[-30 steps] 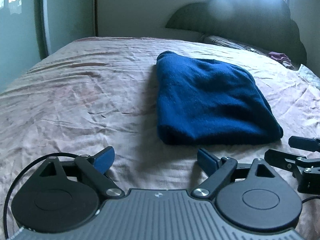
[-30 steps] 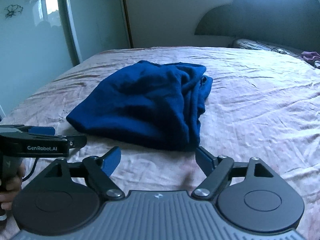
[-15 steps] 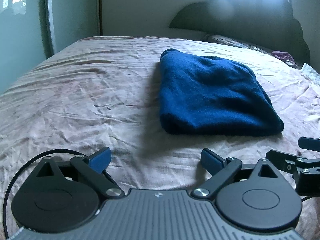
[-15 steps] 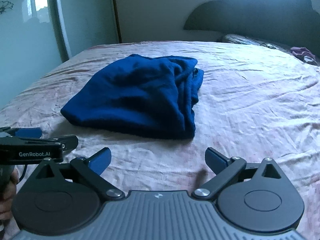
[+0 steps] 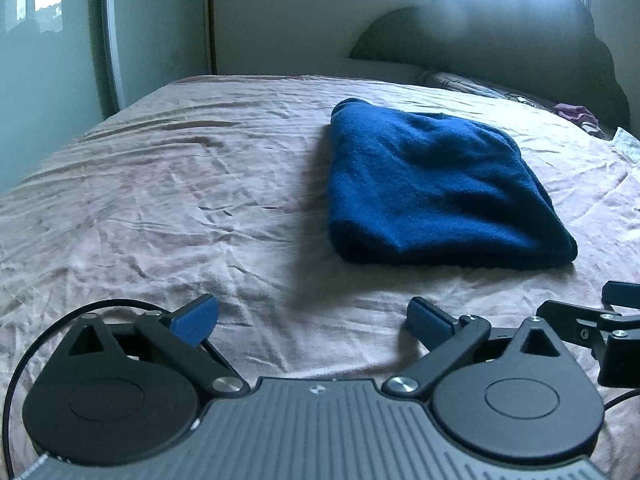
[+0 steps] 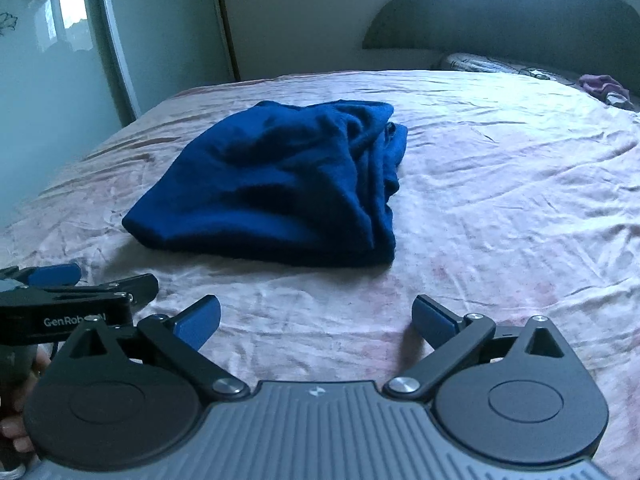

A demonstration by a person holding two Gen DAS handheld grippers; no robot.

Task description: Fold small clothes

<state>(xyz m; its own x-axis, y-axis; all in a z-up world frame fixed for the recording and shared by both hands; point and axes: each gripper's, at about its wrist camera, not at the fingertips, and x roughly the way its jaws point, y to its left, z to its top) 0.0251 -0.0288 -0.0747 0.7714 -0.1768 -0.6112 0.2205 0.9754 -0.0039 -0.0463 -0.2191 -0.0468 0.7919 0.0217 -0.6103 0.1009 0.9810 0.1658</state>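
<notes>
Your left gripper point(image 5: 312, 316) is opening its jaws, your right gripper point(image 6: 316, 316) has spread wide, both empty, since releasing the folded blue garment point(image 5: 432, 188) on the bed point(image 5: 160, 200): fold looks finished.

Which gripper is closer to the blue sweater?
Right gripper, barely: blue sweater lies ahead, slightly left. Left gripper, jaws opening on nothing, has it ahead and rightward.

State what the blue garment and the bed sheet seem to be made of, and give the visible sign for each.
Blue garment: probably a thick knit or fleece, matte; its surface looks fuzzy and the folds are soft and bulky.
Bed sheet: probably a thin woven cloth, cotton or a blend, with a slight sheen; it shows many fine, sharp creases. Neither can be settled by look alone.
</notes>
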